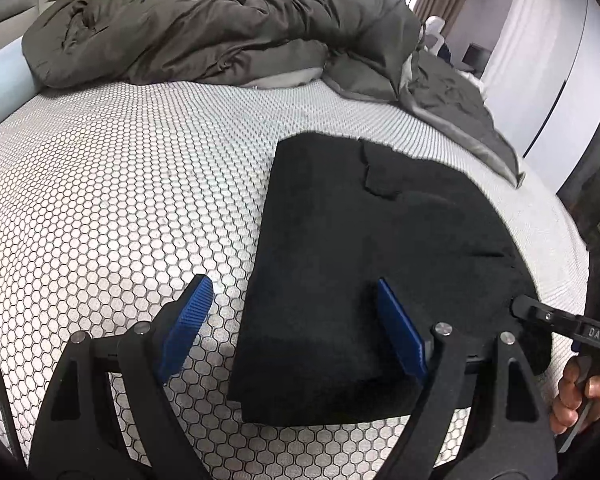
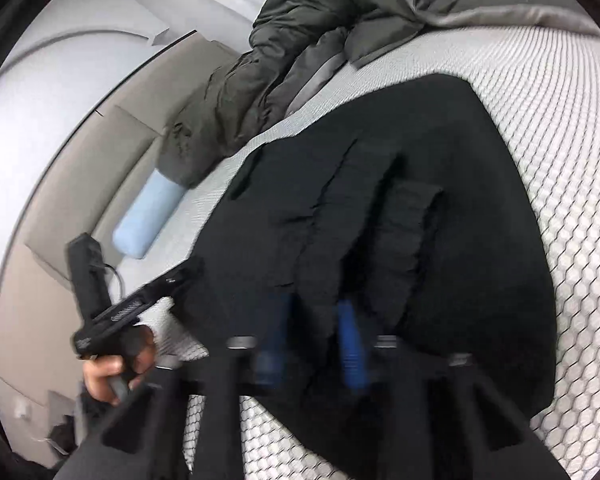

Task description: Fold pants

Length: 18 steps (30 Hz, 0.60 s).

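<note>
The black pants (image 1: 364, 248) lie folded into a flat rectangle on the white honeycomb mattress (image 1: 120, 200). My left gripper (image 1: 296, 328) is open and empty, its blue pads straddling the near left edge of the pants. My right gripper (image 2: 314, 344) hovers low over the pants (image 2: 400, 208) at their near edge; its blue pads are blurred and stand a little apart with folds of the waistband around them. Its black tip also shows in the left wrist view (image 1: 540, 314) touching the pants' right edge. The left gripper's body shows in the right wrist view (image 2: 140, 300).
A crumpled olive-grey duvet (image 1: 220, 28) is piled along the far side of the bed. A light blue pillow (image 2: 148, 216) lies by the beige headboard (image 2: 60, 184). The bed's right edge drops off near a white wall and dark furniture.
</note>
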Each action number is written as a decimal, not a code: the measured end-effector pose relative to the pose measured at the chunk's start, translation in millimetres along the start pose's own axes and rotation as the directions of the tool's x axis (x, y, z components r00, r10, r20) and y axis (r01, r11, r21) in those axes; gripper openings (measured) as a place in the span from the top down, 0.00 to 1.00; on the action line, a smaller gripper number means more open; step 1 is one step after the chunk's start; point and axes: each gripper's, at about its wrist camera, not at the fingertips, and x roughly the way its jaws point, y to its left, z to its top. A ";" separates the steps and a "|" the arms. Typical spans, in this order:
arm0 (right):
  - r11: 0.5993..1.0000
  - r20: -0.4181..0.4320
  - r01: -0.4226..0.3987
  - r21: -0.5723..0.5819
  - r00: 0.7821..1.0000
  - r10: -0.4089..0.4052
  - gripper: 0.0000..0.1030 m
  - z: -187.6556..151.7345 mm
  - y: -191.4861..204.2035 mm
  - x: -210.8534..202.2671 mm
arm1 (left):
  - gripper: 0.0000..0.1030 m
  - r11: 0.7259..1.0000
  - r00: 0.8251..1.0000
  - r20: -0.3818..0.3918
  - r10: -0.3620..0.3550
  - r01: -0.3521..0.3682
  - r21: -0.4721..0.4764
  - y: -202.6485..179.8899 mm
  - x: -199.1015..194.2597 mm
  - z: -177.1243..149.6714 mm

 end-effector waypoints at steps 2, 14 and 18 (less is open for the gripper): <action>0.998 0.027 -0.050 -0.035 0.998 0.051 0.92 0.2 11.9 -11.9 | 0.22 1.000 0.999 0.029 -0.021 0.021 -0.019 3.8 -8.6 2.8; 0.988 -0.003 -0.065 -0.137 0.998 0.065 0.94 -16.3 39.1 -33.4 | 0.22 0.998 0.999 0.002 0.044 -0.043 -0.045 21.4 -4.0 5.8; 0.999 -0.100 -0.025 -0.020 0.995 0.023 0.83 -21.6 15.6 -14.9 | 0.22 0.998 0.999 -0.013 0.052 -0.053 -0.043 21.2 0.6 5.0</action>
